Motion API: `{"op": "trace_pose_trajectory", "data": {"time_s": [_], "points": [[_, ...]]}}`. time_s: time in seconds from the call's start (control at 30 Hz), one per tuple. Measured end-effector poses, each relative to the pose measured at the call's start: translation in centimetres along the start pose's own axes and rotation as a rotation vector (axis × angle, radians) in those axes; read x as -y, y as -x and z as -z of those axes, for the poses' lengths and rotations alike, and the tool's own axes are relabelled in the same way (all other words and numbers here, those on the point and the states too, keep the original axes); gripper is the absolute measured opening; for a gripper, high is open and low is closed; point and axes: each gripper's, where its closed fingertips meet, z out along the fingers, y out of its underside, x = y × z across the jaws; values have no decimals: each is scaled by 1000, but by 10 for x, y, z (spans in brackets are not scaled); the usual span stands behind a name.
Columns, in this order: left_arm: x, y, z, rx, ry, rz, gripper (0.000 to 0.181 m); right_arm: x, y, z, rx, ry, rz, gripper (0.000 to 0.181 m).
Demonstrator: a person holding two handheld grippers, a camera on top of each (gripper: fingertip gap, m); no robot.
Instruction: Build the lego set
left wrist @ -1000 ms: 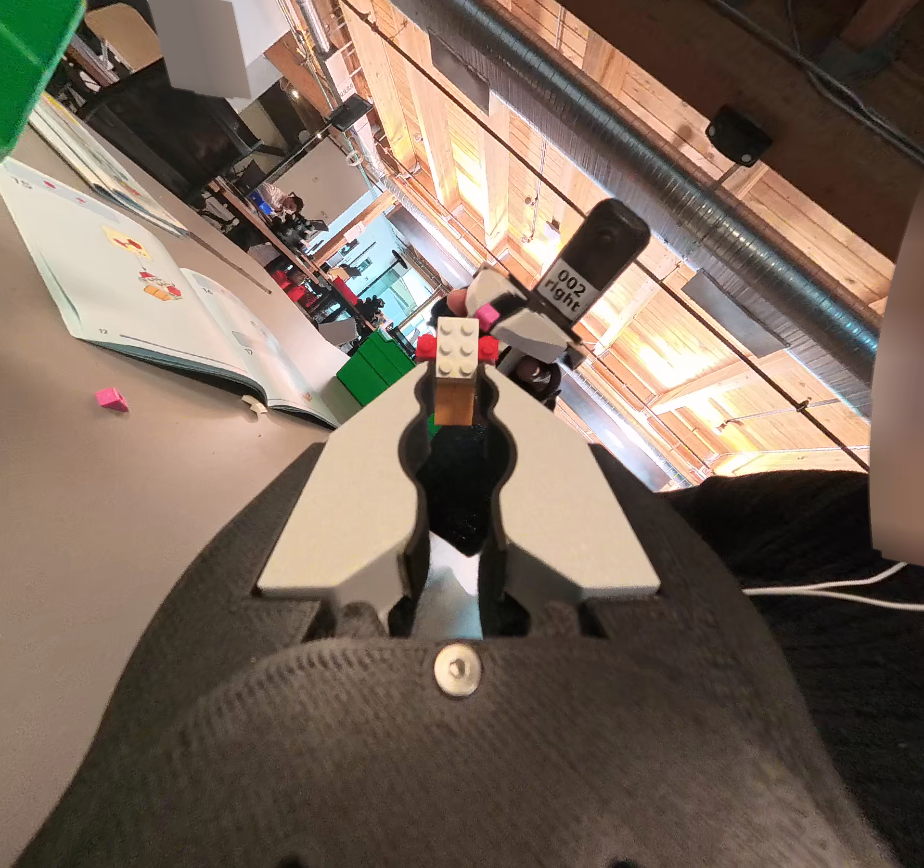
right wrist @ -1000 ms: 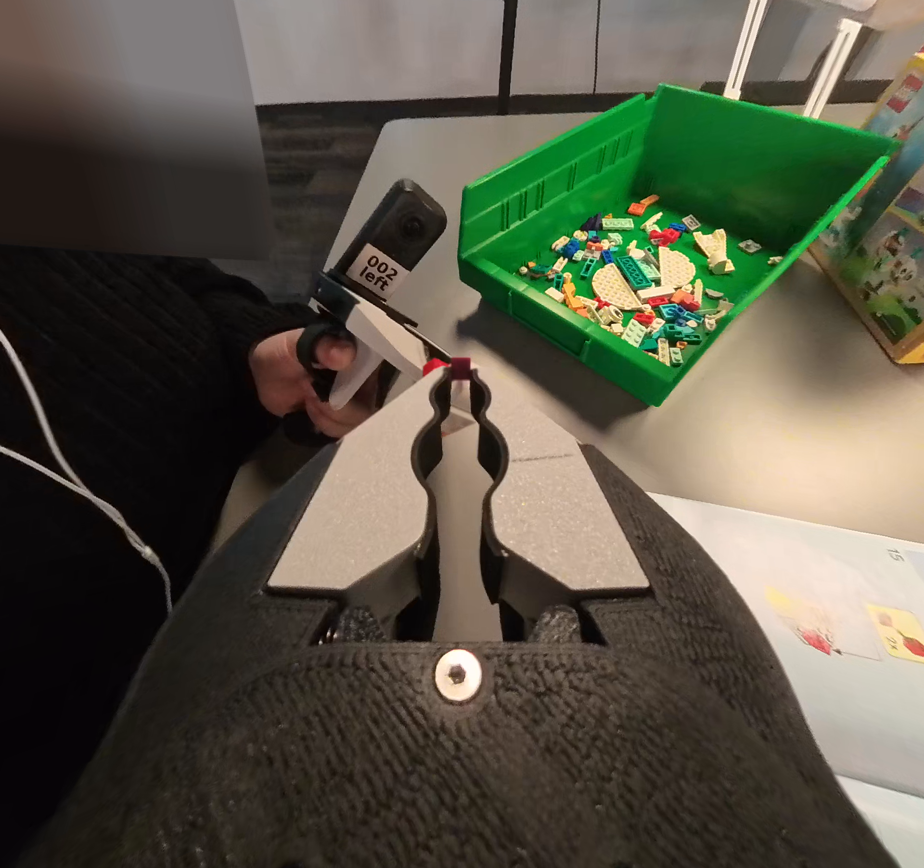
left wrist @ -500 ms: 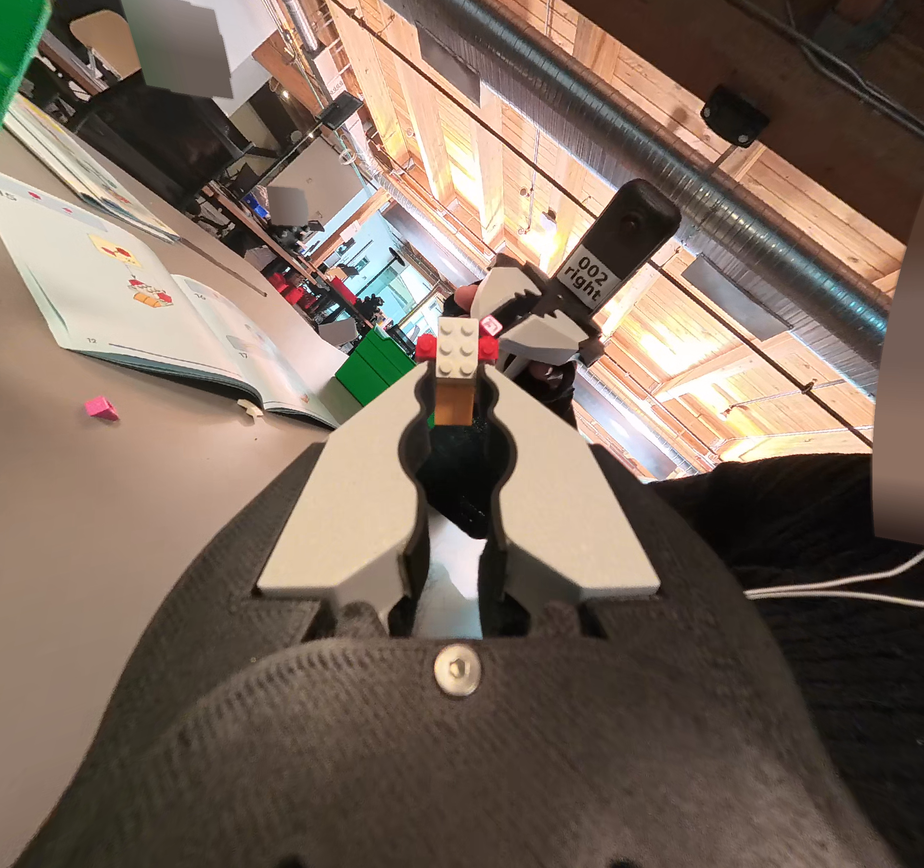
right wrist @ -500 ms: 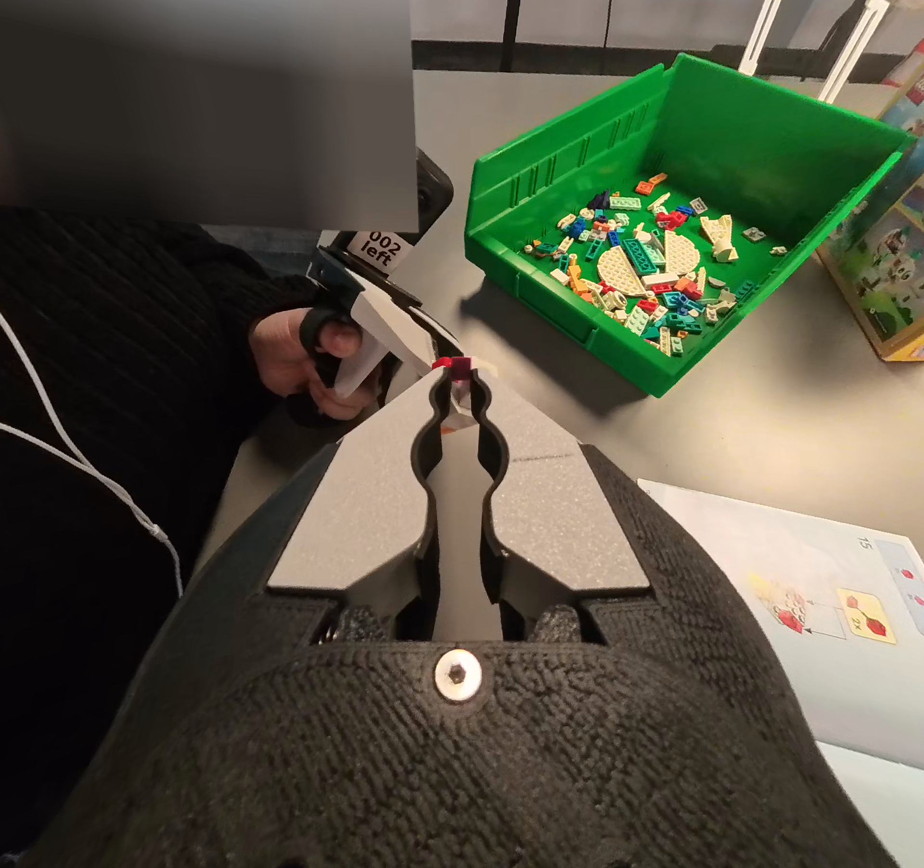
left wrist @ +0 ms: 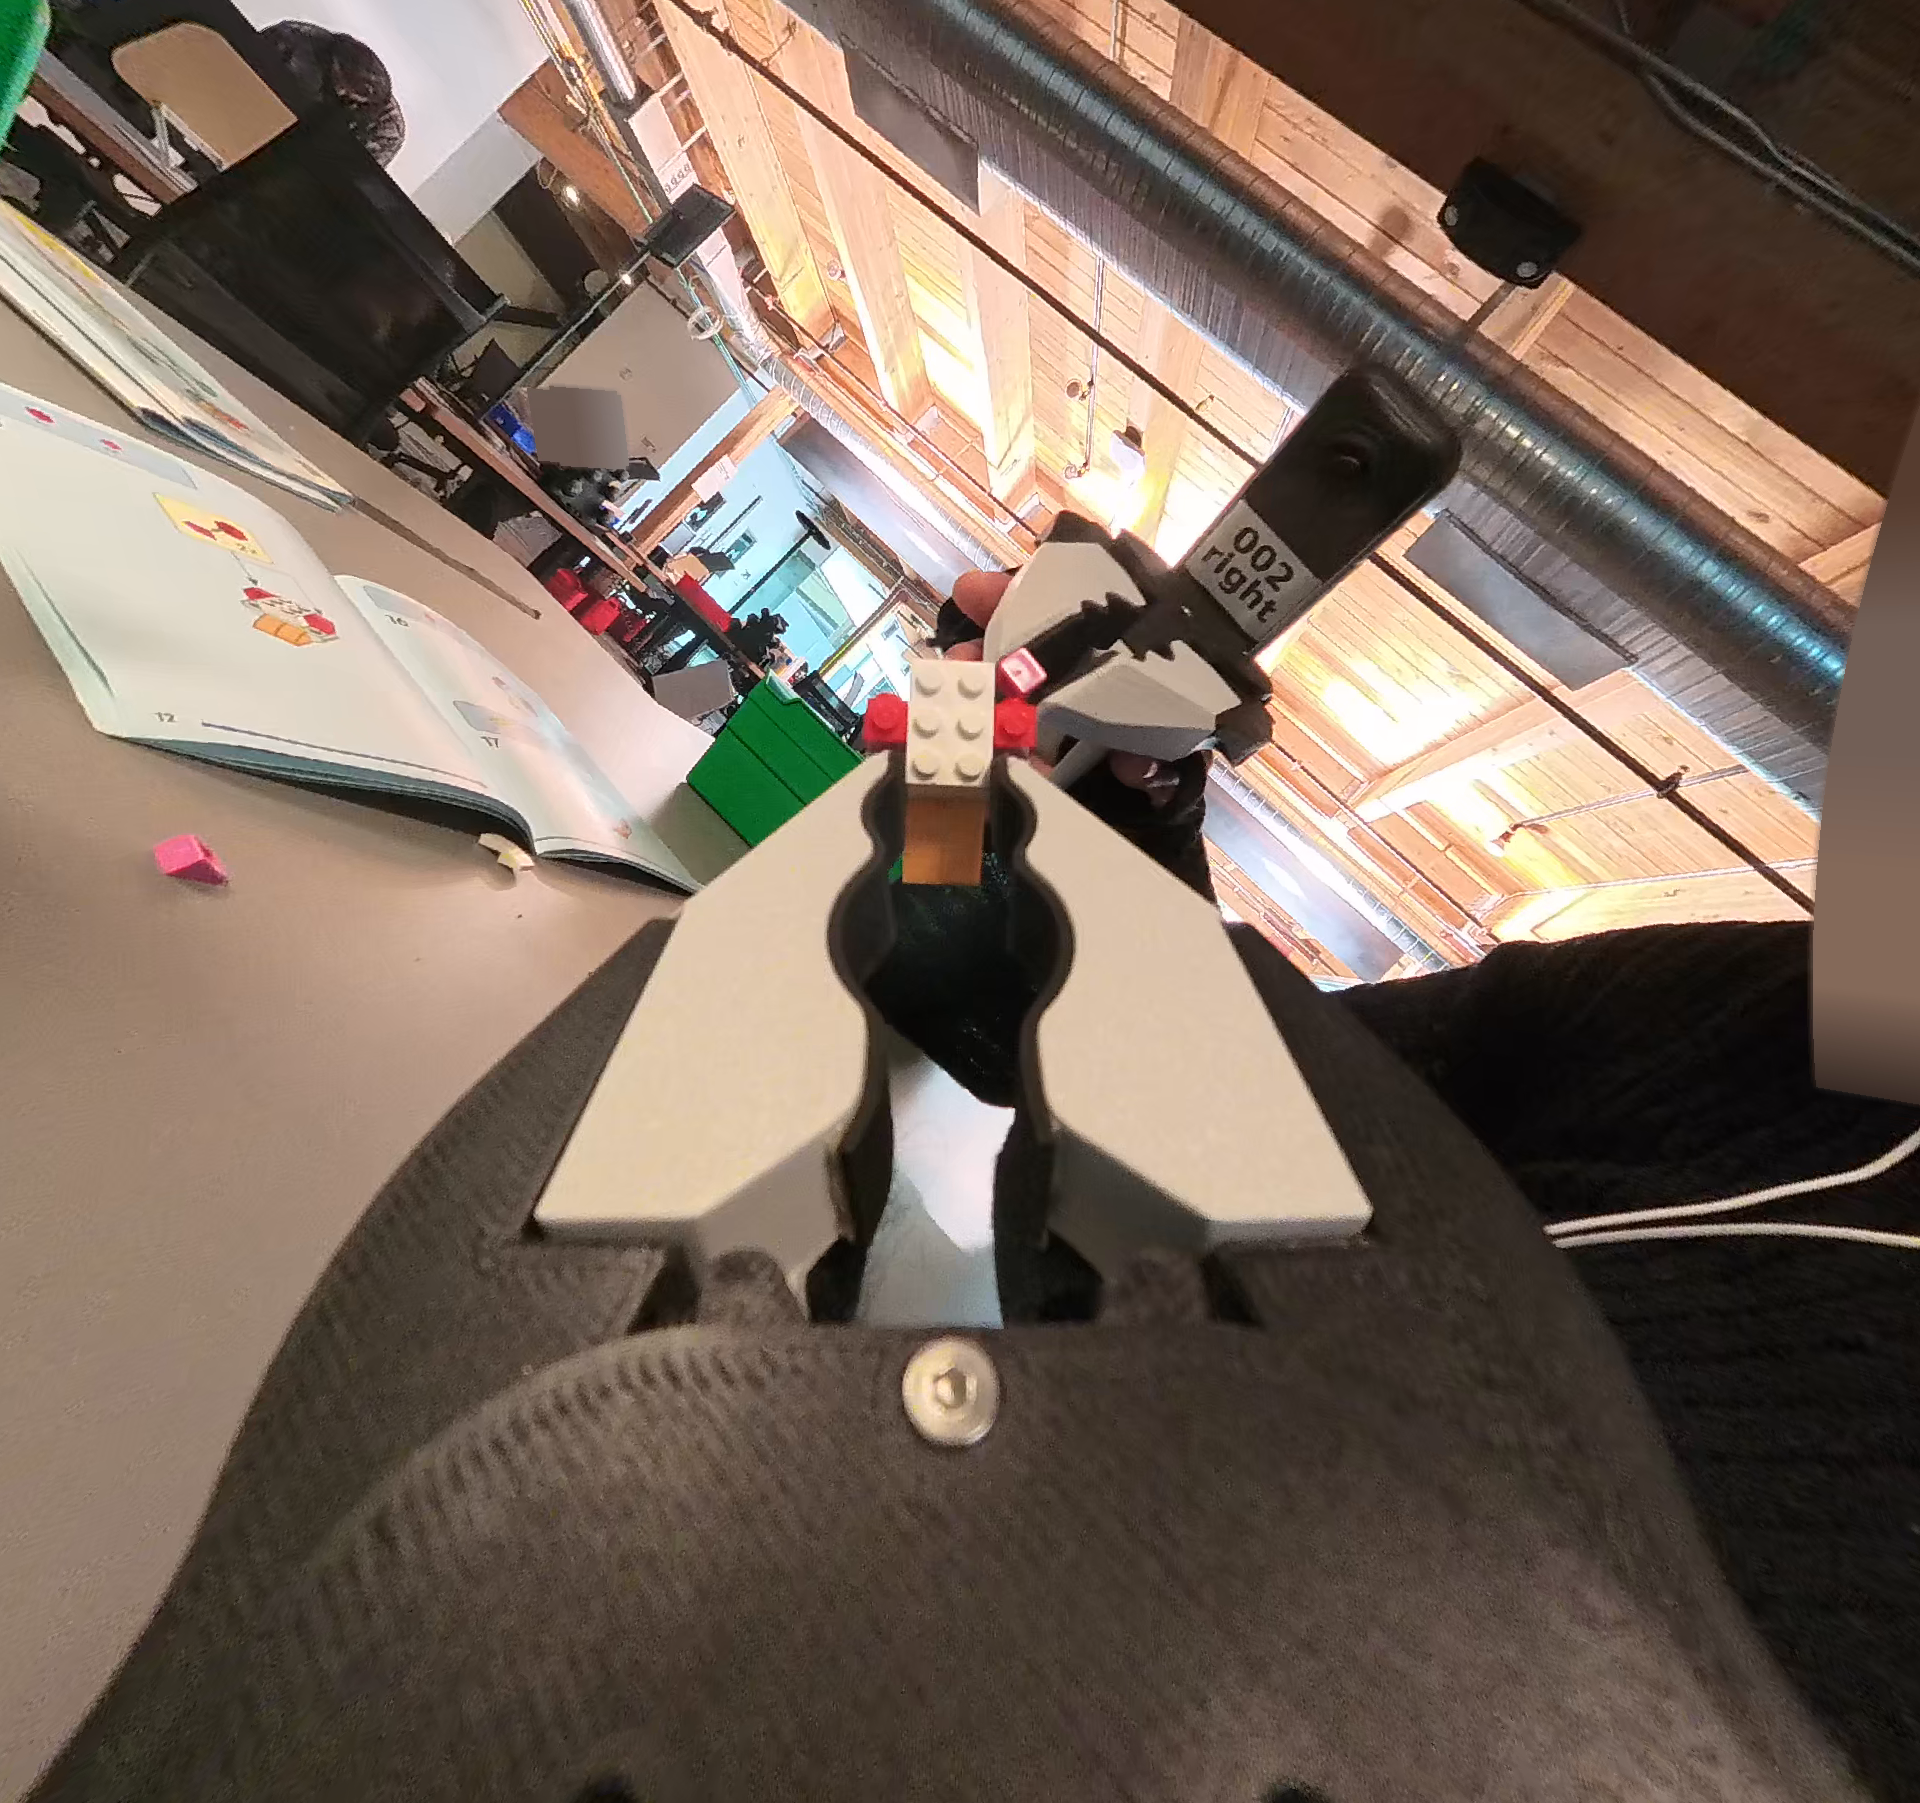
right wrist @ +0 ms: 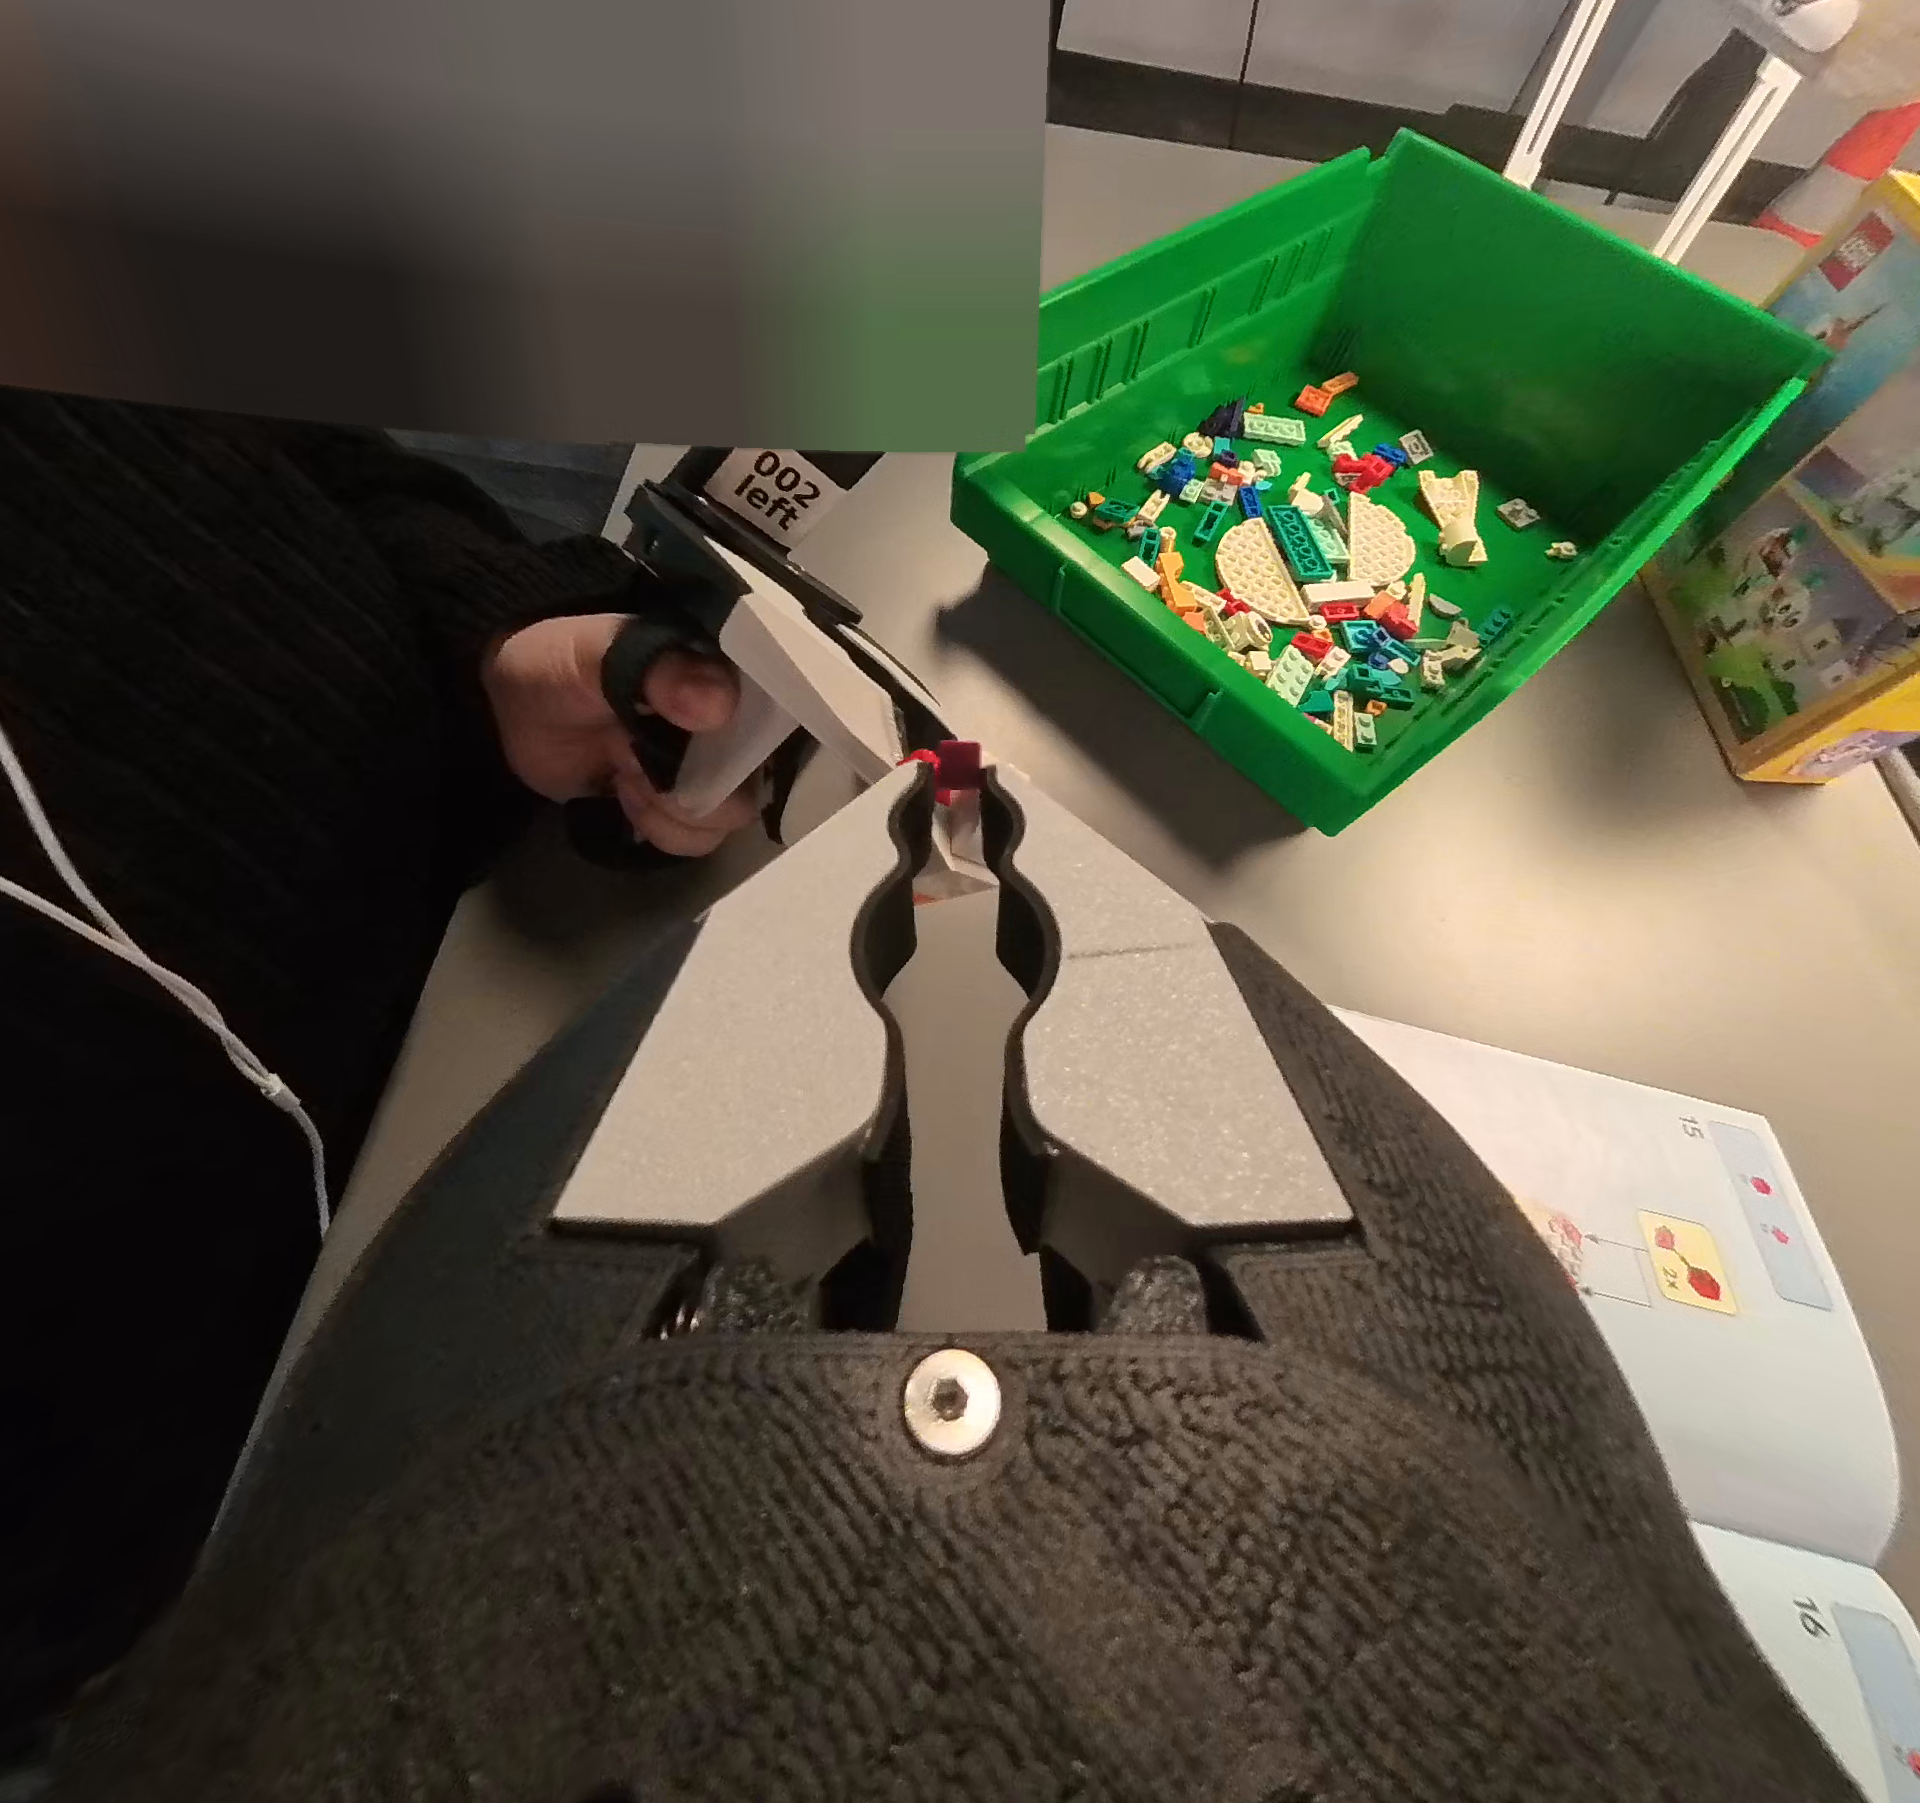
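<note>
Over grey tabletop [left wrist: 260, 1078], left to right: loose pink sloped brick [left wrist: 189, 861]; open instruction booklet [left wrist: 260, 652] with printed build pictures. Left gripper [left wrist: 943, 777] clamped on small assembly [left wrist: 945, 756]: orange block, light-grey studded plate, red pieces either side. Right gripper [left wrist: 1023, 683] pinches small pink-red brick [left wrist: 1023, 675], touching assembly's right edge. Green plastic bin [right wrist: 1558, 319] holds many loose pieces; colourful set box [right wrist: 1808, 610] beside. Judgement: early stage, most of build left. White labels on both gripper cameras; wording omitted.
</note>
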Motion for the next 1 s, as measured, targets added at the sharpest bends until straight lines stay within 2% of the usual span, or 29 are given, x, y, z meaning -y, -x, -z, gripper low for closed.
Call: {"op": "trace_pose_trajectory", "data": {"time_s": [0.73,0.87,1.0], "points": [[0,-1,0,-7,1,6,14,1,0,1,-57,14,62,10],[2,0,1,-5,-11,15,14,5,2,3,-109,-23,150,21],[2,0,1,-6,-12,17,15,2,7,-1,-213,-16,332,27]]}}
